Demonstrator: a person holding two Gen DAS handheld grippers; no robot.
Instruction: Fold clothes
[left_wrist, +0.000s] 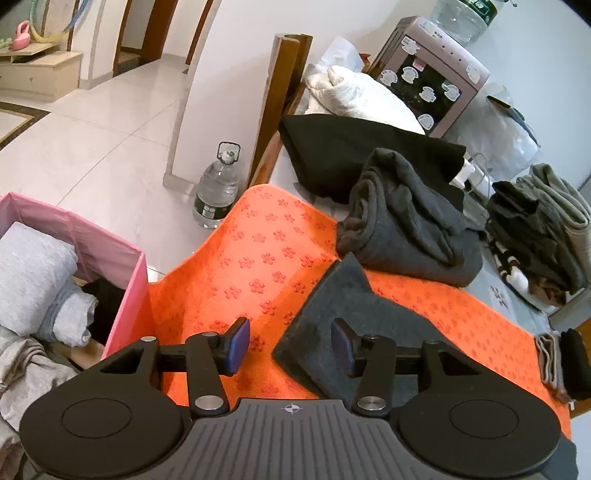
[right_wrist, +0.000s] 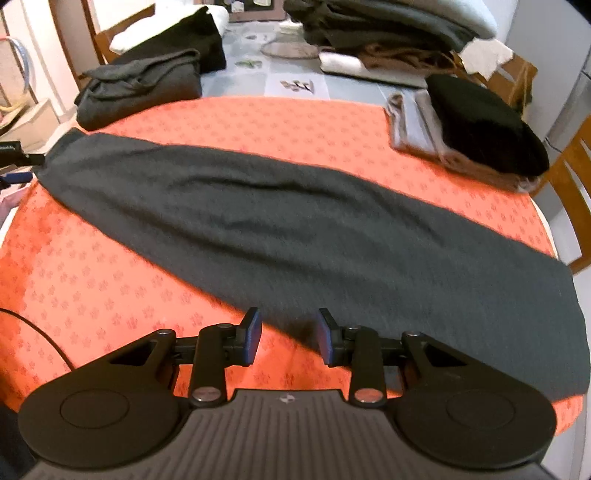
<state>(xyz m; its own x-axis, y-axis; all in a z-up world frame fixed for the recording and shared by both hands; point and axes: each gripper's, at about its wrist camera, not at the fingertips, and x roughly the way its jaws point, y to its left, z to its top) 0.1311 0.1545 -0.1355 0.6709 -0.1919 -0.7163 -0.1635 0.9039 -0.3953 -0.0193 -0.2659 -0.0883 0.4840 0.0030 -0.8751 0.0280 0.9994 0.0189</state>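
Lying flat across the orange flower-print cloth (right_wrist: 258, 122) on the table, the long dark grey knit garment (right_wrist: 280, 221) runs from 10 o'clock to 4 o'clock in the right wrist view. Right gripper (right_wrist: 290, 336) hangs over its near edge, jaws partly apart, nothing pinched between them. Left gripper (left_wrist: 290, 345) sits at the garment's pointed end (left_wrist: 332, 321), jaws about half open; right pad over the fabric, left pad over bare cloth, no grip.

Around: a rolled dark grey bundle (left_wrist: 410, 229) at 1 o'clock of the left gripper, just beyond the garment tip. A black folded piece (left_wrist: 354, 155) behind it, then white bedding (left_wrist: 354, 92). An olive and dark clothes pile (left_wrist: 543, 225) at 2 o'clock. A folded stack with a black top and beige-grey layers (right_wrist: 476, 129) at 1 o'clock of the right gripper, on the cloth's edge, apart from the garment.

Surface: a grey patterned table top (right_wrist: 243, 81) shows past the cloth. The room has a glossy white tile floor (left_wrist: 103, 140).

Left view only: a pink fabric storage box (left_wrist: 125, 269) at 9 o'clock holding rolled grey clothes, a clear plastic water jug (left_wrist: 218, 188) on the floor, a wooden chair frame (left_wrist: 280, 96), a water dispenser with stickers (left_wrist: 432, 77). Right view only: the garment's full length and a wooden chair (right_wrist: 576, 177) at 3 o'clock.
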